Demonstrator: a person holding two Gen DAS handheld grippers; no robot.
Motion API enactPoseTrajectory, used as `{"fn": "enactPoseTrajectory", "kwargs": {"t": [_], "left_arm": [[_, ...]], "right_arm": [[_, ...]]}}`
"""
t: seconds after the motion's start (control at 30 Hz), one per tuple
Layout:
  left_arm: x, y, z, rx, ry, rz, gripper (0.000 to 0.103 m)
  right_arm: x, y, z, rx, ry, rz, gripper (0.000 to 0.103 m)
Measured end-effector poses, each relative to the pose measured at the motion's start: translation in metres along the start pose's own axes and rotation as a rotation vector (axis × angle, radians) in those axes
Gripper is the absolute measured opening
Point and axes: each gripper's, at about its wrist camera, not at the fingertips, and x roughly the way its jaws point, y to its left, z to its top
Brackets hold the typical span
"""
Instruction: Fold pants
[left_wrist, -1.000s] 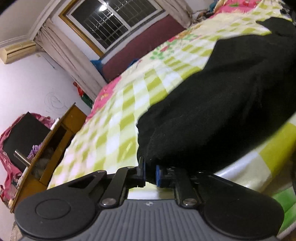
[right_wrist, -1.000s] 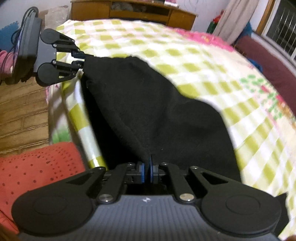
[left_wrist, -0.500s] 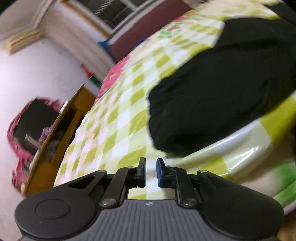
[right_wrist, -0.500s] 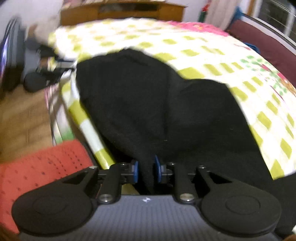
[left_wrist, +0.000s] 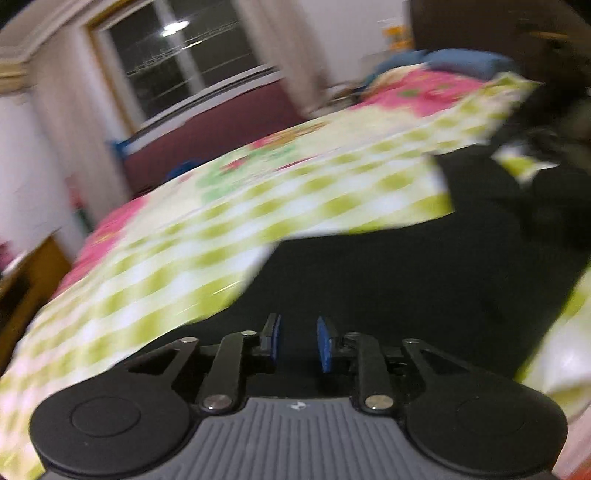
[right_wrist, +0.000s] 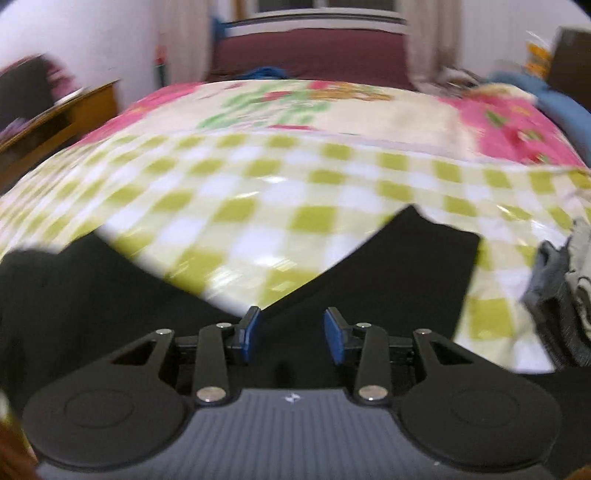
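Note:
The black pants (left_wrist: 406, 266) lie on the green-and-white checked bed cover (left_wrist: 177, 258). In the left wrist view they spread across the middle and right, and my left gripper (left_wrist: 298, 341) is open and empty just above them. In the right wrist view the pants (right_wrist: 388, 266) fill the lower frame in a V shape, with the checked cover (right_wrist: 258, 192) showing between the two black parts. My right gripper (right_wrist: 291, 334) is open and empty over the black cloth. Both views are blurred by motion.
A grey folded garment (right_wrist: 565, 295) lies at the bed's right edge. A wooden cabinet (right_wrist: 55, 125) stands left of the bed. A maroon sofa (right_wrist: 314, 55) and a curtained window (left_wrist: 177, 62) are beyond the bed. Pink floral bedding (right_wrist: 517, 122) covers the far side.
Both grippers let go of the pants and opened wider. Both cameras swung round; they now face along the bed towards the window, over the laid-down black cloth.

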Motion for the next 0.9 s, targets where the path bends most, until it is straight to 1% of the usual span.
{"fn": "enactPoseTrajectory", "kwargs": {"t": [0.07, 0.1, 0.13, 0.2, 0.27, 0.3, 0.37, 0.4, 0.43, 0.47, 0.5, 0.57, 0.63, 0.7, 0.77, 0.8, 0.83, 0.87, 0.9], "left_arm": [[0.025, -0.028, 0.015, 0.013, -0.002, -0.066, 0.042], [0.036, -0.039, 0.021, 0.015, 0.01, -0.088, 0.042], [0.048, -0.048, 0.027, 0.012, 0.024, -0.111, 0.042], [0.067, -0.064, 0.035, 0.016, 0.048, -0.13, 0.044], [0.083, -0.079, 0.041, 0.021, 0.079, -0.143, 0.049], [0.085, -0.084, 0.041, 0.022, 0.082, -0.145, 0.05], [0.088, -0.091, 0.042, 0.052, 0.078, -0.137, 0.049], [0.086, -0.096, 0.04, 0.071, 0.073, -0.127, 0.049], [0.083, -0.099, 0.039, 0.089, 0.073, -0.123, 0.047], [0.082, -0.101, 0.038, 0.1, 0.074, -0.128, 0.038], [0.082, -0.102, 0.039, 0.107, 0.08, -0.136, 0.03], [0.078, -0.104, 0.041, 0.115, 0.079, -0.152, 0.025], [0.07, -0.105, 0.044, 0.121, 0.062, -0.164, 0.024], [0.056, -0.109, 0.048, 0.138, 0.026, -0.168, 0.024], [0.042, -0.115, 0.052, 0.156, -0.01, -0.188, 0.024], [0.036, -0.119, 0.053, 0.166, -0.021, -0.196, 0.024], [0.032, -0.124, 0.054, 0.181, -0.027, -0.203, 0.024], [0.027, -0.13, 0.054, 0.199, -0.031, -0.213, 0.024], [0.024, -0.138, 0.053, 0.22, -0.029, -0.223, 0.024]], "right_arm": [[0.032, -0.015, 0.021, 0.072, 0.032, -0.02, 0.04], [0.047, -0.021, 0.029, 0.095, 0.058, -0.03, 0.043], [0.06, -0.024, 0.035, 0.119, 0.073, -0.048, 0.043], [0.082, -0.028, 0.045, 0.135, 0.107, -0.066, 0.043], [0.102, -0.03, 0.05, 0.157, 0.14, -0.115, 0.046], [0.114, -0.033, 0.052, 0.165, 0.156, -0.132, 0.047], [0.129, -0.041, 0.049, 0.164, 0.157, -0.186, 0.042], [0.13, -0.047, 0.048, 0.175, 0.149, -0.191, 0.036], [0.128, -0.055, 0.046, 0.198, 0.143, -0.194, 0.014], [0.122, -0.065, 0.044, 0.226, 0.139, -0.174, 0.006], [0.116, -0.075, 0.042, 0.258, 0.136, -0.141, 0.003], [0.089, -0.09, 0.037, 0.288, 0.092, -0.108, 0.003], [0.042, -0.105, 0.026, 0.323, 0.015, -0.064, 0.003], [-0.008, -0.122, 0.01, 0.381, -0.067, -0.019, 0.003], [-0.068, -0.144, -0.018, 0.467, -0.159, 0.012, 0.003], [-0.091, -0.153, -0.032, 0.504, -0.193, 0.022, 0.003], [-0.116, -0.164, -0.052, 0.547, -0.223, 0.019, 0.003], [-0.132, -0.172, -0.069, 0.58, -0.235, 0.005, 0.003], [-0.146, -0.182, -0.092, 0.62, -0.244, -0.011, 0.003]]}}
